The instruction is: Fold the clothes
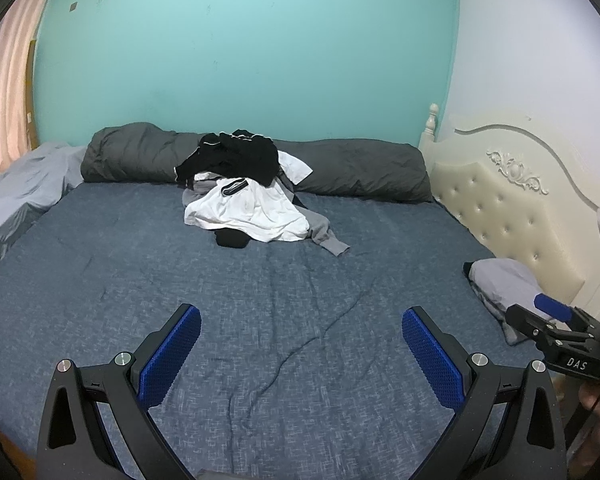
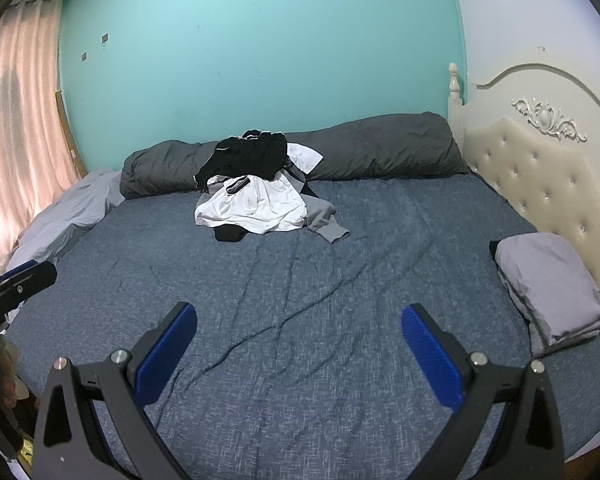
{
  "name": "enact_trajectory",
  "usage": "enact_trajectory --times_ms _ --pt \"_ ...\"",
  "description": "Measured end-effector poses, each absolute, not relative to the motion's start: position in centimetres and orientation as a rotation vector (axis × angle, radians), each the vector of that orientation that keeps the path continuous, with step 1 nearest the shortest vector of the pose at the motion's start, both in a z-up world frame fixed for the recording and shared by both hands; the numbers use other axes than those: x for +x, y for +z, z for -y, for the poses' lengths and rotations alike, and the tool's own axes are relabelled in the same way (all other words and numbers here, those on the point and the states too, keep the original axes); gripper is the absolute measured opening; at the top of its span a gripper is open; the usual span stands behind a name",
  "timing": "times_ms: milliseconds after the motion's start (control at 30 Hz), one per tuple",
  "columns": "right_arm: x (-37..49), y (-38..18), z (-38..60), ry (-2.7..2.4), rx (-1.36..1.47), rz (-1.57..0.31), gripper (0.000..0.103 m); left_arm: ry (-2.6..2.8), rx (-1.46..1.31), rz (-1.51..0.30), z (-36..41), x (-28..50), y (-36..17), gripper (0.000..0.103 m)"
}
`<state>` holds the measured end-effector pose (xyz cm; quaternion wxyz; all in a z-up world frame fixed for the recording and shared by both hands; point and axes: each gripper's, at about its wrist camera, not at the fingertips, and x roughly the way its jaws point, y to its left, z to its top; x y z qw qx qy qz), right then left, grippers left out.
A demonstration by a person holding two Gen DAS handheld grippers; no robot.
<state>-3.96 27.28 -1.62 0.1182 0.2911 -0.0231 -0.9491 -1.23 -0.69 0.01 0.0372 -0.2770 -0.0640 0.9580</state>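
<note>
At twelve o'clock on the bed (image 1: 140, 264), a clothes pile (image 1: 252, 196) leaned against a grey bolster (image 1: 360, 176); folded grey clothes (image 2: 552, 284) sat at three o'clock. Left hand-held gripper (image 1: 300, 356) and right hand-held gripper (image 2: 298, 360) stood apart, empty.

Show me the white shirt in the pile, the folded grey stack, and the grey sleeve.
white shirt (image 1: 256, 212), left wrist view, middle of its front
folded grey stack (image 2: 548, 280), right wrist view, top layer
grey sleeve (image 2: 332, 232), right wrist view, near the cuff

Clothes pile (image 1: 252, 196) mid-bed (image 1: 260, 320); apparently folded stack (image 2: 552, 284) right.
</note>
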Motion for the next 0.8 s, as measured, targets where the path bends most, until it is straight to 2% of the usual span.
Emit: enact_trajectory --times_ms 167,500,800 --pt "-6.0 -3.2 -27.0 -2.752 0.878 0.064 0.103 2.938 -0.870 0.210 1.4 -2.7 -0.9 0.103" --pt "-10.5 -6.4 -26.2 -2.701 0.930 0.055 0.103 2.935 -0.979 0.248 4.4 -8.9 -6.0 0.103" --pt "-20.4 -11.3 -22.4 -2.627 0.995 -0.021 0.103 2.943 -1.007 0.424 8.4 -16.2 -11.7 0.103"
